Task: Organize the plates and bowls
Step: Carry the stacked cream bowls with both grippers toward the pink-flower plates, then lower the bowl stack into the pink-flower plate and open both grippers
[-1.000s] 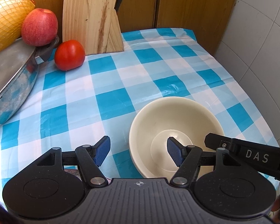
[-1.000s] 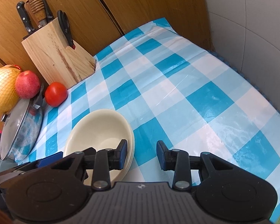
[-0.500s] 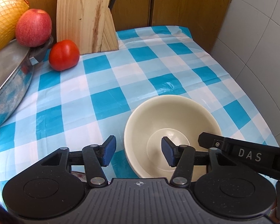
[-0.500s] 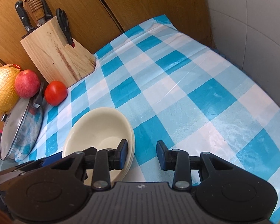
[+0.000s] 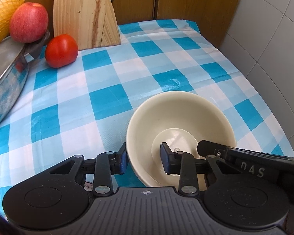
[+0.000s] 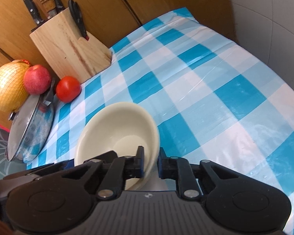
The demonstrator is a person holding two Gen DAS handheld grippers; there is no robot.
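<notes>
**Two grips on one rim: treat the bowl as hard, smooth and breakable**

You have the cream bowl (image 5: 181, 135) directly ahead of both tools, sitting on the blue-checked tablecloth (image 5: 107, 82), close in under the fingers. Its left wall runs between the fingers of your left gripper (image 5: 144, 157), and those jaws are closing on it: the outer pad looks to be at the wall's outside, while the inner pad stands inside the basin with a gap to the wall. Your right gripper (image 6: 150, 163) is clamped on the bowl's right rim, one pad inside and one outside.

Judging by its look, the bowl is rigid and glossy, ceramic or hard plastic; I cannot tell which. Either way, expect no give under the pads and a slick surface. The wall flares outward, so a pinch placed low may creep up toward the lip. Take hold right at the rim, pads flat to the wall on both sides, as the right side shows.

It appears to be a stack: a second rim edge seemed to show beneath the top one, though that is hard to confirm here. If so, it will be heavier than it seems, and the lower piece may stay behind or drop.

The tomato (image 5: 61, 50) and the pan (image 5: 6, 82) lie well ahead to your left, clear of the bowl.
</notes>
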